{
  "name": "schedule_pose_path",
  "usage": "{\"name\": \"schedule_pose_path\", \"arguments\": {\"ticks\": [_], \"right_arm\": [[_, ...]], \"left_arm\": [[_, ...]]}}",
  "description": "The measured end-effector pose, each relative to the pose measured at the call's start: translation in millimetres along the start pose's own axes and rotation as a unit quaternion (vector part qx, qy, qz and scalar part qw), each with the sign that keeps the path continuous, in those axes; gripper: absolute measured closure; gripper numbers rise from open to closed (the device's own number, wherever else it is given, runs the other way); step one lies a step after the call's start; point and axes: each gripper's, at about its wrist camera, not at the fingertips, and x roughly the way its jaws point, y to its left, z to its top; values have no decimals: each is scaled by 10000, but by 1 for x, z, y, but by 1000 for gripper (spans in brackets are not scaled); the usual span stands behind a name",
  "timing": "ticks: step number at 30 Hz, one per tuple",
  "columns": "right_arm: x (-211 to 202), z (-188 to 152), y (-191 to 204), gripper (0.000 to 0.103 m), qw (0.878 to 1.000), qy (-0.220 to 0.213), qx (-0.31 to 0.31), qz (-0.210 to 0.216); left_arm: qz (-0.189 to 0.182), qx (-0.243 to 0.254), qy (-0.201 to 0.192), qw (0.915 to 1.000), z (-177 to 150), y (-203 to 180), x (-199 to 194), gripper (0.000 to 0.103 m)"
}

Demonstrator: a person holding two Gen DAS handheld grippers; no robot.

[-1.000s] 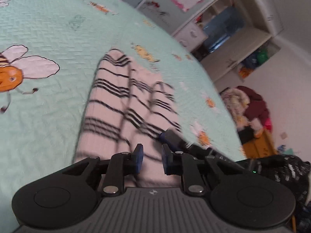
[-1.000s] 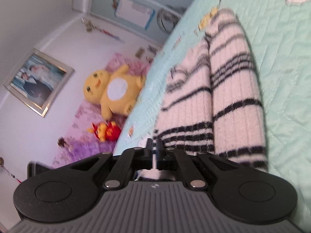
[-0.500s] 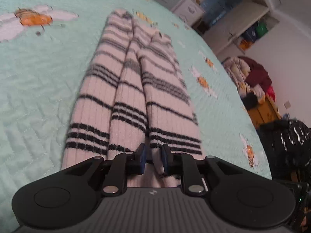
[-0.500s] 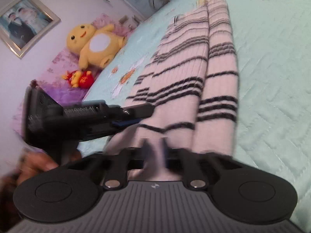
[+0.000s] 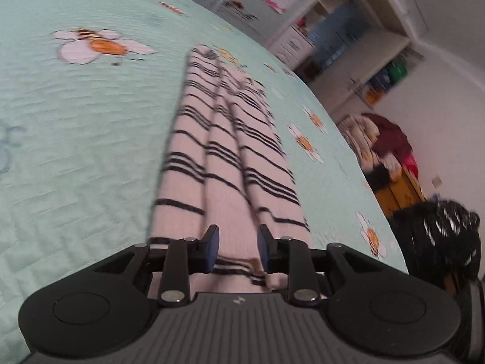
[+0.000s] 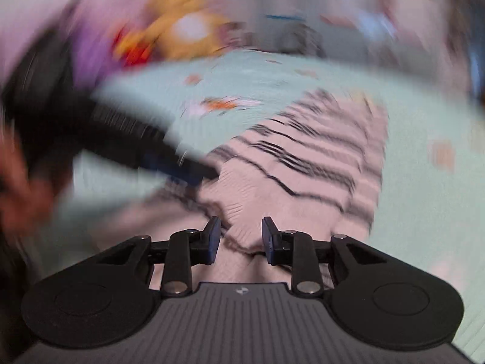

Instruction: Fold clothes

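Left gripper (image 5: 236, 247) open at bottom centre of its view, jaws spread with pink knit showing between them, nothing pinched. Right gripper (image 6: 239, 239) likewise open at bottom centre of its own view, jaws apart over rumpled fabric.

Underneath, a mint quilt (image 5: 75, 139) printed with bees and flowers, filling the left and middle of the left view. Beyond its far edge, in the upper right, white shelving (image 5: 357, 39) with blue and green items (contents too small to name); at right, a heap of clothes (image 5: 385, 142) on a wooden stand, and a black patterned bag (image 5: 439, 236) at the right edge.

Sweater (image 5: 224, 151), pink with black stripes, folded lengthwise into a long narrow strip, running from just under the left gripper's jaws up toward the centre of the frame. In the right view, same sweater (image 6: 309, 163) stretching from the jaws toward upper right, its near end creased and bunched.

Right view badly smeared: a yellow plush (image 6: 185, 30) barely readable at the top, a hand (image 6: 18, 188) at the left edge only a reddish blur, the left gripper's body a dark streak from upper left with its tip at the sweater's near end. Near end of the sweater cut off behind both gripper bodies.
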Motion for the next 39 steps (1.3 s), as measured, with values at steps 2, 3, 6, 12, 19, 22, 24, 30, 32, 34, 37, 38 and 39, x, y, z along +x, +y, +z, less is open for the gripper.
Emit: {"name": "schedule_pose_path", "arguments": {"ticks": [2,3,6,12,19,22,24,30,32,34,37,38,39], "right_arm": [[14,-1,20,73,9956,174,-874,-300],[21,-1,28,73,9910,246,-1240,-441],[28,-6,42,73,9780,170,-1959,-699],[43,-16,62,73,9404,21,-3171,-1226],[54,-7,58,78,9364,122,-3240,-1345],[52,-5,59,93,9367,54,-3232,-1343],[51,-4,59,98,9367,-15,-3223,-1365],[49,7,50,99,9407,-161,-3125,-1310],[44,7,50,100,9418,-163,-3121,-1243],[40,8,51,100,9426,-164,-3120,-1181],[39,3,54,100,9422,-157,-3150,-1135],[40,-1,56,100,9431,-146,-3131,-1105],[41,-4,58,100,9439,-125,-3121,-1076]], "left_arm": [[21,-154,75,9999,0,7,6,71],[-44,-226,112,9997,-1,10,8,71],[-157,-200,138,9996,-2,10,13,71],[-405,-541,184,9975,1,19,17,71],[-453,-383,210,9980,2,15,17,85],[-436,-254,198,9985,2,11,14,98],[-424,-169,191,9988,3,9,11,100],[-605,-128,236,9978,1,4,1,101],[-565,-118,248,9980,-1,3,-2,101],[-392,-85,300,9987,-3,6,0,101],[-104,-84,413,9991,-7,13,6,101],[-106,-127,424,9990,-7,15,8,100],[-107,-170,435,9989,-8,18,9,99]]}}
